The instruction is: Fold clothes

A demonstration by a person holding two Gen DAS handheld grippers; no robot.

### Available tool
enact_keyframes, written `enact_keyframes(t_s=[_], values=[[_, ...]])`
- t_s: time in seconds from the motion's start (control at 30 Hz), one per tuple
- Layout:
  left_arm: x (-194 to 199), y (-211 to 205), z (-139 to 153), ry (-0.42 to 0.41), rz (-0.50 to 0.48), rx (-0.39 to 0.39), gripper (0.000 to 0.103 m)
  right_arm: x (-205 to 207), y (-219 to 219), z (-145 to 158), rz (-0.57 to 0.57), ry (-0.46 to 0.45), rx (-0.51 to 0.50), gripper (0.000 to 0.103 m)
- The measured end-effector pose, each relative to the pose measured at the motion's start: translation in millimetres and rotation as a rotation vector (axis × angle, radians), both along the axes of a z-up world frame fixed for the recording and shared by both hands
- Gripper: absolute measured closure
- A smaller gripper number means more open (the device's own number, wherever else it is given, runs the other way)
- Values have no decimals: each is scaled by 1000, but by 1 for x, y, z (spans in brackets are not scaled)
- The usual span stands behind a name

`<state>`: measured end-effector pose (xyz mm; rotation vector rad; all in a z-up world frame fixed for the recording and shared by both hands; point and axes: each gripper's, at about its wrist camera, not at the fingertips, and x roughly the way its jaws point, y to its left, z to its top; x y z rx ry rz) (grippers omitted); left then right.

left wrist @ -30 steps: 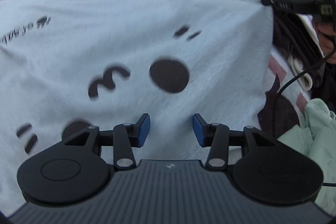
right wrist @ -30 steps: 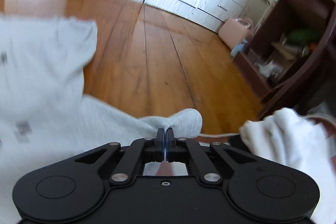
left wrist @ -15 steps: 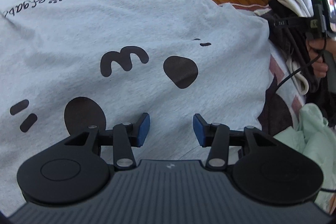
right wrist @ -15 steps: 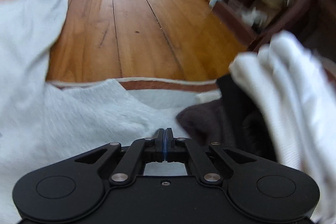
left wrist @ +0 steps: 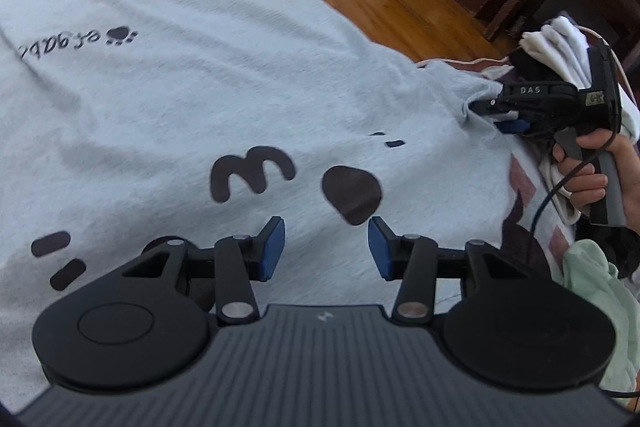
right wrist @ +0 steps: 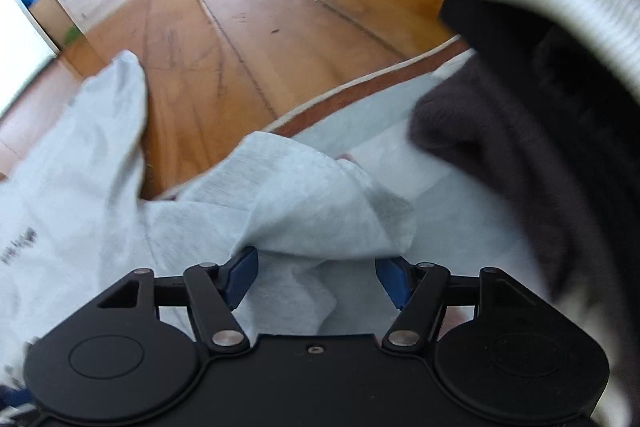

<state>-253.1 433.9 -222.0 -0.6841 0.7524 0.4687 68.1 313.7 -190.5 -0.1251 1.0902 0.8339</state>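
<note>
1. Because the grey T-shirt (left wrist: 224,99) is thin, soft jersey, I judge it light and limp: it will sag and crease wherever it goes unsupported, so it wants holding at a corner, hem or shoulder seam, not mid-panel.
2. It lies spread print-up on a patterned blanket (left wrist: 520,183), with one sleeve (right wrist: 116,95) reaching out over the wooden floor (right wrist: 280,19). Its near corner (right wrist: 320,195) lies bunched in front of the right gripper.
3. The left gripper (left wrist: 326,247) hovers over the print, jaws standing wide apart and holding nothing.
4. The right gripper (right wrist: 316,279), held in the person's hand (left wrist: 588,175), also has its jaws spread wide; the bunched corner lies loose between them, gripped by neither.
5. Half a second ago the right jaws were pressed together on that corner; they have since parted and let it drop. The left jaws are as wide as they were.
6. A white and dark pile of clothes (right wrist: 540,7) sits just beside the corner.
</note>
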Motion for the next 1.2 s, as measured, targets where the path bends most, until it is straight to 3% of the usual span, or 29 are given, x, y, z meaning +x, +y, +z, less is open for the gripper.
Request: enact_keyframes(t_s=[0.03,0.07,0.1,0.2,0.23,0.37,0.43,0.53,0.57,0.6,0.63,0.73,0.8,0.93,1.0,1.03,1.07,1.13,1.2], values=[[-1,1,0,1,7,-2,58,-5,3,2,27,-15,31,68],[-2,3,-1,2,14,-4,58,-13,7,6,66,-51,57,86],[-3,4,-1,2,21,-5,58,-26,13,17,125,-132,77,93],[-6,7,0,-1,36,-6,58,-89,32,47,374,-370,101,94],[-6,8,-1,-1,40,-10,58,-112,38,53,464,-396,103,94],[-10,11,-2,-4,55,-25,58,-178,55,45,801,-270,49,94],[-11,12,-3,-5,63,-33,58,-202,55,39,876,-307,-8,93],[-14,15,-4,-7,75,-45,58,-216,44,49,908,-401,24,81],[-15,16,-5,-8,79,-49,58,-215,43,54,905,-403,40,73],[-16,17,-5,-9,82,-53,58,-212,42,59,898,-413,51,57],[-17,17,-5,-9,86,-57,58,-210,41,63,893,-427,55,51],[-17,19,-6,-15,87,-70,58,-200,49,61,904,-465,10,50],[-16,19,-6,-14,84,-71,58,-195,60,53,929,-418,-38,49],[-16,19,-6,-8,79,-74,58,-194,73,32,958,-325,-104,36],[-17,19,-7,-1,79,-77,58,-198,77,21,964,-315,-130,42],[-17,19,-7,3,80,-79,58,-202,79,18,981,-333,-136,79],[-17,19,-8,8,79,-80,58,-205,76,20,985,-374,-109,100],[-18,19,-9,24,74,-82,58,-205,58,40,911,-484,24,100],[-19,19,-9,40,69,-85,58,-190,35,62,733,-560,116,100]])
